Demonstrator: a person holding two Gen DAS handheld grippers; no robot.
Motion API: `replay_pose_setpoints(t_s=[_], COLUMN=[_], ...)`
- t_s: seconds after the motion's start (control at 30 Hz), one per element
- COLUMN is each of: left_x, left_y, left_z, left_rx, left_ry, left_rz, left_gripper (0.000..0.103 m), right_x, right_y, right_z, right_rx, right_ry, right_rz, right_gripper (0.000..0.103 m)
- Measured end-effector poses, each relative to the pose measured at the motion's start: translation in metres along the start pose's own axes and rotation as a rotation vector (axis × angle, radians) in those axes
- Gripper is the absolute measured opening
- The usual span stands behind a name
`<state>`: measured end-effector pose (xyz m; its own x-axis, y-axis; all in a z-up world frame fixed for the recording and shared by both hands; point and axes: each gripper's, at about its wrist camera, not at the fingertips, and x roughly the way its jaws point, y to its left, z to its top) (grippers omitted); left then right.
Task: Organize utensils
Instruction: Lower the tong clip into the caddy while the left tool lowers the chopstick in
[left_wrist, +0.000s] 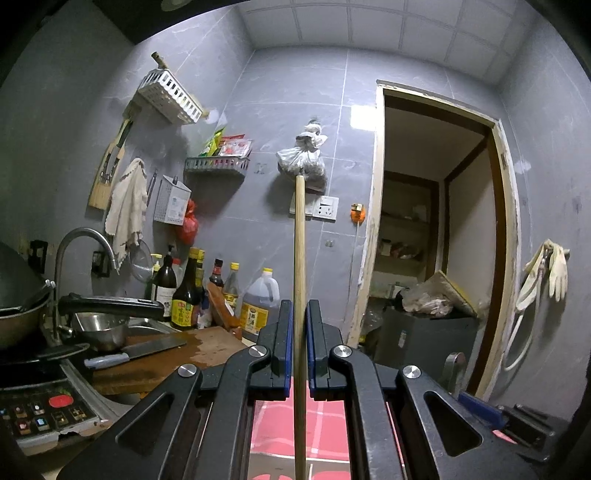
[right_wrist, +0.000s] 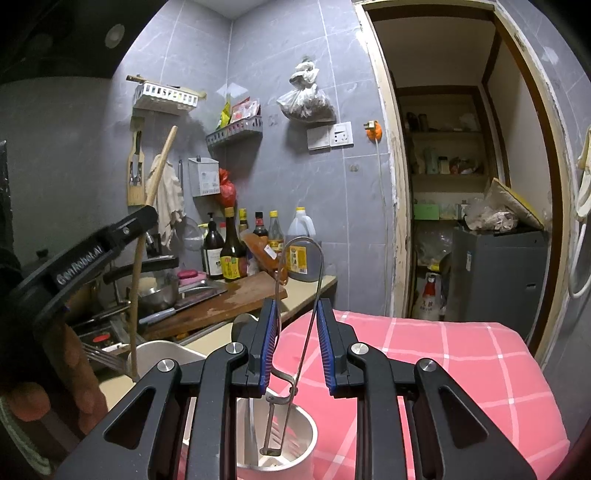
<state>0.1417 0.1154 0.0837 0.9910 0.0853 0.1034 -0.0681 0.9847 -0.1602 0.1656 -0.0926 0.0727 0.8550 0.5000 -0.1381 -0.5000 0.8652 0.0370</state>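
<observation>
A: Left gripper (left_wrist: 298, 343) is clamped on a wooden chopstick (left_wrist: 299, 258), stick upright, running up between the pads and down past them. Why hold it mid-length?

B: My guess is so the lower end can be steered. From the right wrist view it ends by the rim of a white tray (right_wrist: 166, 350) below and left of the right gripper (right_wrist: 295, 343); a fork (right_wrist: 103, 356) lies at that tray's edge.

A: Right gripper?

B: Closed on the wire loop handle of a metal peeler (right_wrist: 301, 295), pads pressing its two sides. The blade end hangs directly beneath the jaws, inside the round metal utensil cup (right_wrist: 306, 443).

A: Cup contents?

B: At least one flat metal utensil standing inside; the rest I cannot tell. The cup stands on a pink checked cloth (right_wrist: 443, 369).

A: Peeler looks ready to be released.
</observation>
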Motion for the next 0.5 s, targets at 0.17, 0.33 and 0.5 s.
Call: replay_pose_setpoints(t_s=[0.17,0.33,0.5], left_x=[0.007,0.013,0.010], left_y=[0.003,0.007,0.009], left_z=[-0.010,-0.024,-0.034], left_rx=[0.001,-0.001,-0.010], left_ry=[0.017,0.056,0.083], left_rz=[0.009,0.027,0.038], left_gripper=[0.004,0.004,0.005], right_x=[0.003,0.007,0.009], right_y=[0.001,0.002,0.004], right_z=[-0.005,-0.011,-0.018], right_rx=[-0.007,-0.011,-0.017], right_ry=[0.005,0.023,0.043], right_rz=[-0.006,-0.007,-0.001], right_gripper=[0.020,0.020,0.020])
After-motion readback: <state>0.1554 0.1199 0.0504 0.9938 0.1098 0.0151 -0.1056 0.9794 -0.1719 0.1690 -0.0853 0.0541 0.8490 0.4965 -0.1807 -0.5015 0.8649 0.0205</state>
